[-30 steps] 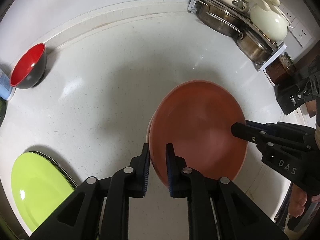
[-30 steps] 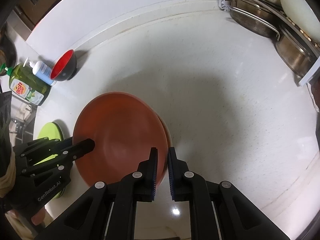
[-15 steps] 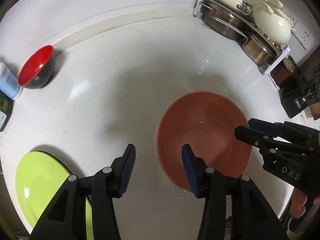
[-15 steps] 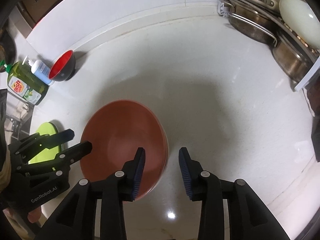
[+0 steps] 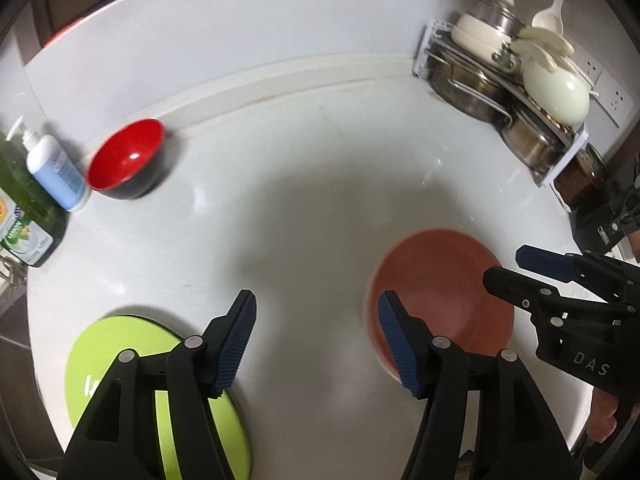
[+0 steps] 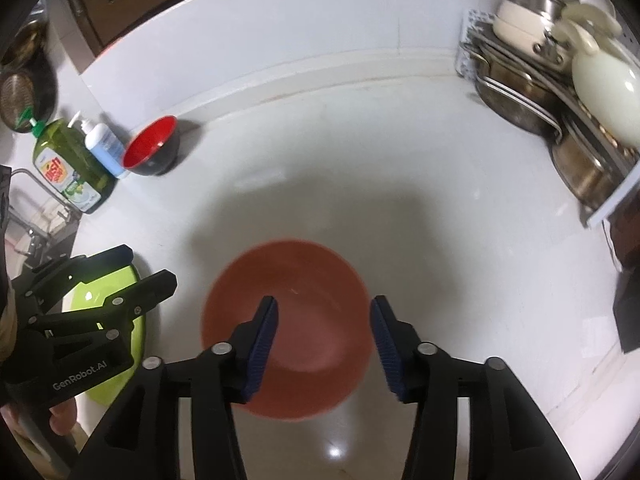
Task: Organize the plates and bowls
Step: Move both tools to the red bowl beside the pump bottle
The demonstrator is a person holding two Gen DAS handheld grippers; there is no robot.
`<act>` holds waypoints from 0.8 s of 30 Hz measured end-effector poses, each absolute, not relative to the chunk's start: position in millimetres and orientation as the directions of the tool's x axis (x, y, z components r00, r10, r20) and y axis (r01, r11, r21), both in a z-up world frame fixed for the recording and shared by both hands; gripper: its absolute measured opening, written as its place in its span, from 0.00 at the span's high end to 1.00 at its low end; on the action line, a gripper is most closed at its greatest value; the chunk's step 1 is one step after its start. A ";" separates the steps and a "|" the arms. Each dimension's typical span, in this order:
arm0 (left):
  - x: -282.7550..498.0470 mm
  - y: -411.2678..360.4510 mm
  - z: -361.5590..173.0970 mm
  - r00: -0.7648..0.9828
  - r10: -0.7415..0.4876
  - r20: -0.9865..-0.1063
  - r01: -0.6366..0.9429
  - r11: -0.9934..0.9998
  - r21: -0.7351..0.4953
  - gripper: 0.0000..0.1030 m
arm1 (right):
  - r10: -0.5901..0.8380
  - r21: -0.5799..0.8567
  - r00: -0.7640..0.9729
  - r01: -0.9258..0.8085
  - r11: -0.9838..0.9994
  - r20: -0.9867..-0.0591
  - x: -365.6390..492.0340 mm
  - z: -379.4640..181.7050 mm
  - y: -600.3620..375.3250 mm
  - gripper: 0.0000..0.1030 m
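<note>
**Brown plates rest on the counter as both claws hang open**

A white counter [image 6: 360,152] fills both views, its middle taken by a brown plate [image 6: 304,312] lying flat, apparently on top of another of the same colour, though blur at the rim makes the second hard to confirm. Along the back right corner a rack of pots [image 5: 512,92] stands well clear, likely kept out of the working space. A green plate [image 5: 116,364] lies flat at the near left edge, apart from the brown one; it looks like the next candidate for stacking. A red bowl [image 5: 128,156] sits near the back wall just beside two soap bottles [image 6: 76,164], well apart from the plates. The right claw [image 6: 323,340] hangs above the brown plate, jaws spread wide and holding nothing. The left claw [image 5: 316,336] is likewise spread and empty, above bare counter between the green and brown plates.
</note>
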State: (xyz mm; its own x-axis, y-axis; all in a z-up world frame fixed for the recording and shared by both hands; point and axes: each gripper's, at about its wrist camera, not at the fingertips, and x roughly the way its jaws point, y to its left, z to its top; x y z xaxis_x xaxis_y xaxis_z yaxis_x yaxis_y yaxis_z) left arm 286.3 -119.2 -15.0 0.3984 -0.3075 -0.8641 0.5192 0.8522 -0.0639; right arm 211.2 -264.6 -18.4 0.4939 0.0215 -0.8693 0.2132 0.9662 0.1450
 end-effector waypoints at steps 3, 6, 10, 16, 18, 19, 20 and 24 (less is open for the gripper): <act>291.4 -105.2 -7.2 0.441 -0.293 -0.848 0.492 0.869 -0.044 0.31 | 0.018 0.137 0.517 0.193 0.972 -0.856 216.8 -10.6 -254.4 0.46; 296.9 -91.9 -1.0 0.471 -0.278 -0.837 0.468 0.883 -0.031 0.26 | 0.019 0.136 0.536 0.178 0.975 -0.844 224.4 -3.1 -243.3 0.42; 306.3 -72.4 7.6 0.510 -0.252 -0.822 0.431 0.902 -0.010 0.20 | 0.030 0.137 0.565 0.147 0.980 -0.824 238.7 6.6 -225.3 0.41; 319.4 -41.2 18.4 0.561 -0.211 -0.800 0.373 0.928 0.017 0.17 | 0.043 0.132 0.604 0.104 0.986 -0.796 258.3 17.7 -201.9 0.41; 323.8 -31.3 21.7 0.579 -0.194 -0.792 0.352 0.936 0.029 0.16 | 0.052 0.134 0.609 0.089 0.987 -0.792 264.8 20.6 -195.0 0.41; 325.5 -27.8 23.4 0.586 -0.188 -0.788 0.345 0.938 0.033 0.16 | 0.060 0.134 0.611 0.077 0.988 -0.789 269.0 22.2 -191.0 0.41; 327.9 -23.5 25.3 0.593 -0.182 -0.784 0.339 0.940 0.038 0.15 | 0.064 0.135 0.612 0.070 0.988 -0.788 273.0 23.6 -187.3 0.41; 340.5 -5.3 32.5 0.622 -0.148 -0.769 0.302 0.951 0.062 0.15 | 0.077 0.128 0.622 0.038 0.991 -0.779 288.3 28.2 -173.3 0.41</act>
